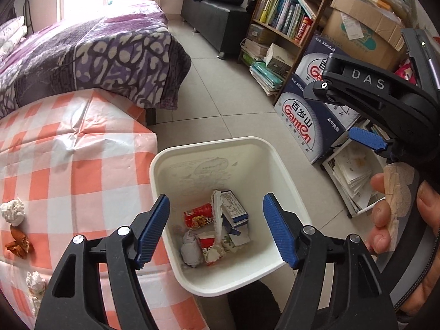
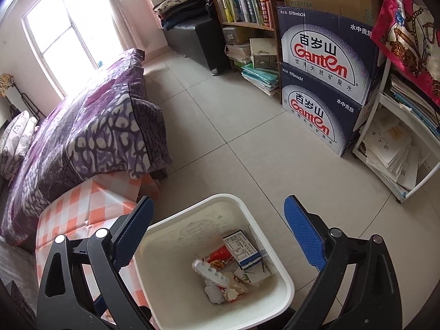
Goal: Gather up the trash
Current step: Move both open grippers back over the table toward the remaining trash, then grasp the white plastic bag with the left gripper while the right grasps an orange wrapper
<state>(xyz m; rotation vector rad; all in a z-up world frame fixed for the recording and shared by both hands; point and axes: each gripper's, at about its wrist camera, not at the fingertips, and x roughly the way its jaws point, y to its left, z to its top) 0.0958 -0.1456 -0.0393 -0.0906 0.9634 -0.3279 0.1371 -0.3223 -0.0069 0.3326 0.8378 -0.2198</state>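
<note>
Both spread, empty: left gripper (image 1: 216, 231) and right gripper (image 2: 217, 236) above bin (image 1: 165, 165); tissue (image 1: 12, 210) on worktop (image 1: 82, 165).

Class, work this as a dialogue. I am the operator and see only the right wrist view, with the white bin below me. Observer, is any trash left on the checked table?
Observer: Yes. A crumpled white paper lies on the checked table.
Operator: Anything else there?
Observer: Orange-brown scraps lie right beside it, and a second paper wad nearer the camera.
Operator: Is the left gripper holding anything?
Observer: No. The left gripper hangs open and empty above the bin.
</note>
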